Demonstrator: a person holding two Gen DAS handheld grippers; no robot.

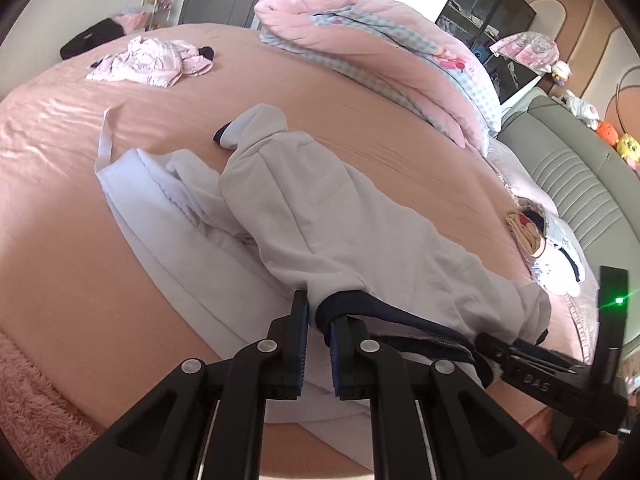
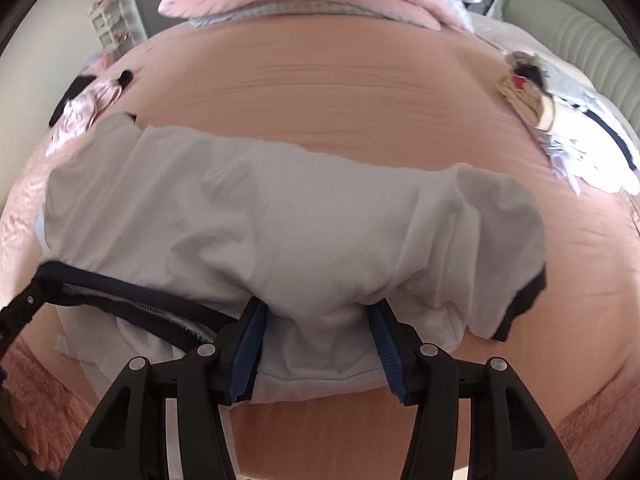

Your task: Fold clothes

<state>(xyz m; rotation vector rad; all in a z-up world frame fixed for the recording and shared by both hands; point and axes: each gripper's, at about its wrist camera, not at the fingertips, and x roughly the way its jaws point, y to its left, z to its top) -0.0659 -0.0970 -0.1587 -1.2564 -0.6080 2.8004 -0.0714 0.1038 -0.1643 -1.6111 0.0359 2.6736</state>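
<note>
- The left gripper (image 1: pixel 319 318) sits at the near edge of the bed (image 1: pixel 380 120). Its jaws stand slightly apart, and the dark waistband (image 1: pixel 360 304) of the grey garment (image 1: pixel 320 208) wraps over its right finger. Whether it truly pinches the band I cannot tell.
- The right gripper (image 2: pixel 318 344) is wide open. Its blue pads (image 2: pixel 248 344) stand on either side of a bunch of the grey garment (image 2: pixel 280 220), and the cloth fills the gap between them. In the left view this gripper (image 1: pixel 516 346) shows at the garment's right end.
- The garment lies along the near edge of the bed, one leg stretching toward the middle, with a dark cuff (image 1: pixel 219 136) at its far tip.
- A white garment (image 1: pixel 160 200) lies under and beside it on the left, a white strap trailing toward the far left.
- A pink printed garment (image 1: pixel 148 60) lies near the far left corner, well apart from the grey one.
- A folded pink quilt (image 1: pixel 380 48) runs along the far edge.
- A small pile of clothes (image 1: pixel 536 232) sits at the right edge, beside the grey headboard (image 1: pixel 580 172).
- A fluffy pink rug (image 1: pixel 36 408) shows below the near edge.
</note>
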